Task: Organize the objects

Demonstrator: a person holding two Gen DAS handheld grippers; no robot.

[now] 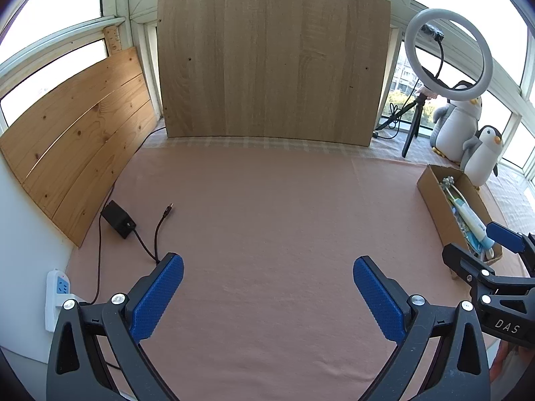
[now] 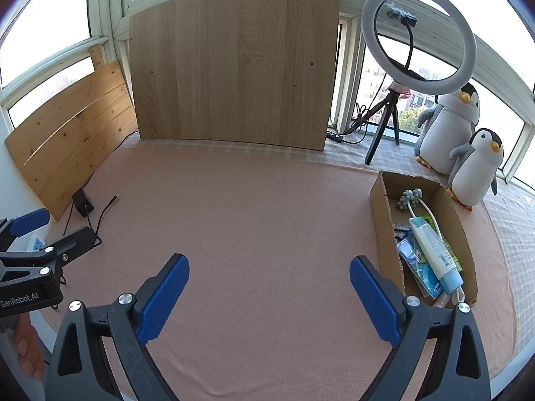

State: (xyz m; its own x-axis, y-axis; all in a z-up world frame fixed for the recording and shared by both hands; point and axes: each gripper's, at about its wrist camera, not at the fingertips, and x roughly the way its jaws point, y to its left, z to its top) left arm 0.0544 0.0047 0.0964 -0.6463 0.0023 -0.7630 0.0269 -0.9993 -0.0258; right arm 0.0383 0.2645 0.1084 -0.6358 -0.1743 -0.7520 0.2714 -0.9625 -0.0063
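both grippers, left gripper (image 1: 268,275) and right gripper (image 2: 269,272), gape empty; brown cardboard box (image 2: 384,230) holds a white-blue tube (image 2: 434,250).

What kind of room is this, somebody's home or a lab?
Probably a home's glazed balcony or bay-window nook, set up for filming. Windows wrap around a cloth-covered table, two plush penguins sit by the glass, and a ring light stands on a tripod.

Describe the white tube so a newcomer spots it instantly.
Find the cardboard box at the right of the pink cloth, in front of the plush penguins. The white tube lies on top lengthwise, the only item with a light-blue cap.
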